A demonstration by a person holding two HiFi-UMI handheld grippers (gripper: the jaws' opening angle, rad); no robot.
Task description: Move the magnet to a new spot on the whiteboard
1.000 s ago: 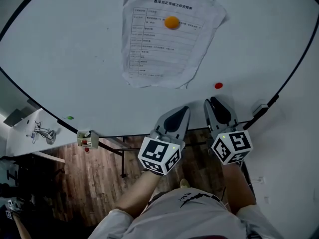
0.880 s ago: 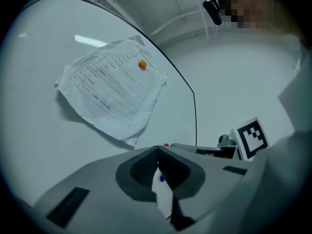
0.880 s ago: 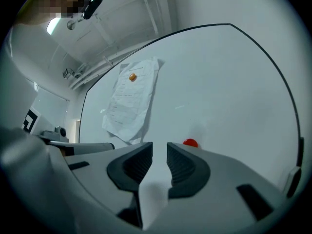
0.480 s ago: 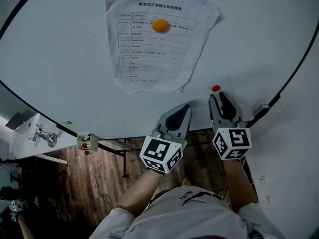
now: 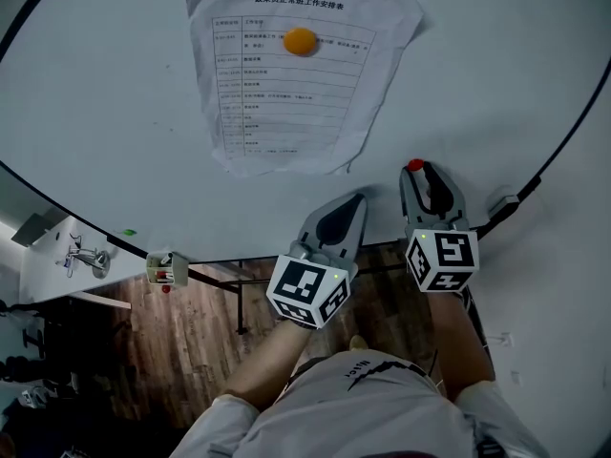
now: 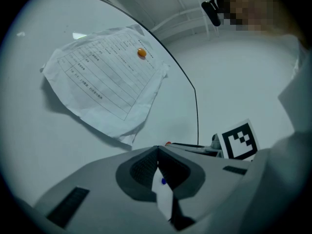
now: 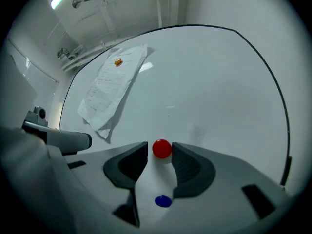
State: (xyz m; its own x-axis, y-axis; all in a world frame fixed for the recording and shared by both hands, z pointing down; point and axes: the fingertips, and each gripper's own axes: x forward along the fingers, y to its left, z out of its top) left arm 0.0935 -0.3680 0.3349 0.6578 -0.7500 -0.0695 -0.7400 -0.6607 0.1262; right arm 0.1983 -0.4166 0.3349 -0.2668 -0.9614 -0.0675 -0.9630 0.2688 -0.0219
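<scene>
Right gripper view: right gripper jaws opening, small round red magnet between. Probably light, hard, slick; pinch across rim. Left gripper closed.

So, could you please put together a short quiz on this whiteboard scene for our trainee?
1. True or false: an orange magnet pins the paper sheet to the whiteboard.
2. What lies between the right gripper's jaws? A a red magnet, B a green pen, C nothing.
3. How do the left gripper's jaws stand?
Key: 1 true. 2 A: the red magnet, unpressed while those jaws are opening. 3 Together, nothing between them.
</scene>
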